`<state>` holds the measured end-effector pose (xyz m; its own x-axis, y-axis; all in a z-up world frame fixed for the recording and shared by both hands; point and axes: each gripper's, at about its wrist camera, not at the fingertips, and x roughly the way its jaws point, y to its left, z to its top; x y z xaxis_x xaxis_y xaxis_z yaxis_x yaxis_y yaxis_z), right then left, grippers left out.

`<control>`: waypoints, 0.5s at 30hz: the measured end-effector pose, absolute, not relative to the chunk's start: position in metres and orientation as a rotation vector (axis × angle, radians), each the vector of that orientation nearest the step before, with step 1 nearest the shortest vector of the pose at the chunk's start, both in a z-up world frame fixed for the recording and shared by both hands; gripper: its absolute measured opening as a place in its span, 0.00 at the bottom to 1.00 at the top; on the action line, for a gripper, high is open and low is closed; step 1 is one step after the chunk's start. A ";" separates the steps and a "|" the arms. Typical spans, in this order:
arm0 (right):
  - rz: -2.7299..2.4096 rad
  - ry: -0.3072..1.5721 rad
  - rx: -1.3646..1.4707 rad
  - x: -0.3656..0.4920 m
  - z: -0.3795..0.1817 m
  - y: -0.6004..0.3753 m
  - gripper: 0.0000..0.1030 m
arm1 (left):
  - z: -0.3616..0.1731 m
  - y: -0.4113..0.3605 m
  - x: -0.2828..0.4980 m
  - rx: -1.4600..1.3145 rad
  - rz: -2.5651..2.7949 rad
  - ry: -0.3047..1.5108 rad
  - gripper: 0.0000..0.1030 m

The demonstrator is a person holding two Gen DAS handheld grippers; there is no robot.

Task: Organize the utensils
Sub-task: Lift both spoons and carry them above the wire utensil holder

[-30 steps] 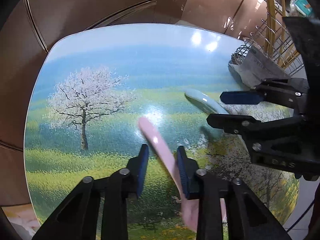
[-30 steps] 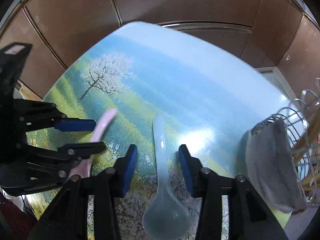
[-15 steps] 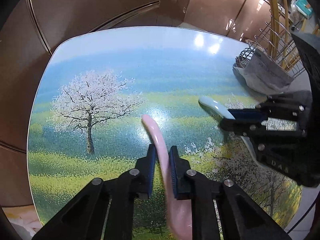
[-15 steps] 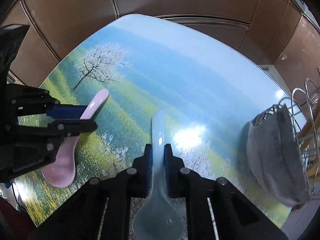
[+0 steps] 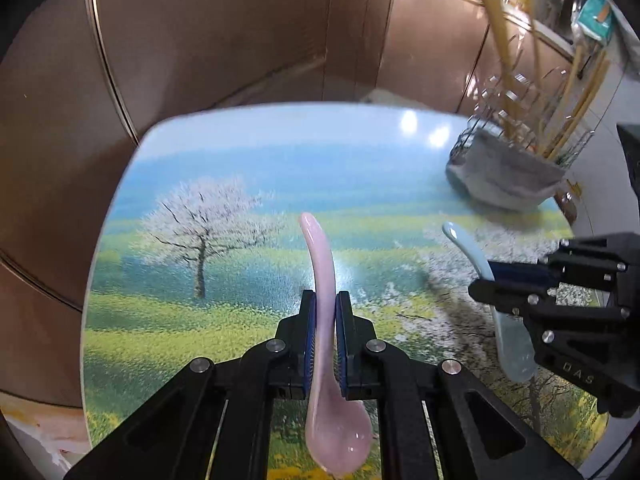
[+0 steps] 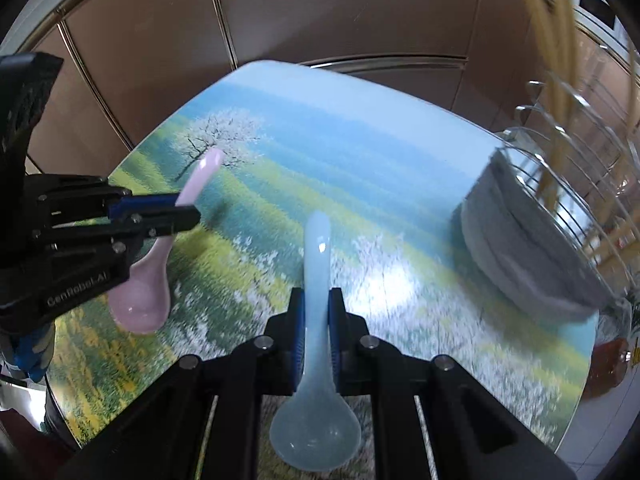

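We are holding the left hand-held gripper (image 5: pixel 325 334) closed on the pink spoon (image 5: pixel 322 280), its blue pads (image 5: pixel 308 336) pressing both sides of the handle. We are keeping the handle tip pointing away from the camera and the bowl hanging below the fingers, nearest the lens. In the right wrist view the same left hand-held gripper (image 6: pixel 182 208) is appearing at the left, with the pink spoon (image 6: pixel 148 284) slanting through it above the surface (image 6: pixel 360 160). We are holding the right hand-held gripper (image 6: pixel 316 344) closed on the blue spoon (image 6: pixel 314 380) in the same manner: pads (image 6: pixel 335 340) on the handle, bowl toward the lens, tip pointing away. In the left wrist view the right hand-held gripper (image 5: pixel 486 282) is standing at the right, with the blue spoon (image 5: pixel 510 344) passing through its fingers. Whether either bowl is touching the surface (image 5: pixel 240 168) we cannot tell. The surface is carrying a printed landscape with a blossoming tree (image 5: pixel 202 226). At its far right corner a wire rack (image 6: pixel 568 152) is standing, a grey cloth (image 6: pixel 520 248) draped around it and long pale sticks (image 5: pixel 568 92) rising from it, well apart from both spoons.
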<state>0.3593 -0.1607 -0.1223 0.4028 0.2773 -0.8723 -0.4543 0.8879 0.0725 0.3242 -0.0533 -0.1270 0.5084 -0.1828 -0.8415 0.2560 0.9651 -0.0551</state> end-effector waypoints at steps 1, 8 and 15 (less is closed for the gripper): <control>0.460 1.053 -0.183 0.354 -0.120 -0.163 0.10 | -0.122 -0.054 0.319 0.081 -0.261 0.983 0.09; 0.423 1.012 -0.140 0.321 -0.107 -0.174 0.10 | -0.100 -0.060 0.288 0.090 -0.256 0.900 0.08; 0.394 0.974 -0.122 0.285 -0.092 -0.186 0.10 | -0.086 -0.057 0.260 0.085 -0.262 0.858 0.07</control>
<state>0.2853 -0.1860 -0.0916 0.4977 0.2706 -0.8240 -0.3784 0.9226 0.0745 0.2601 -0.0567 -0.0861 0.6239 -0.1941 -0.7570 0.2622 0.9645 -0.0312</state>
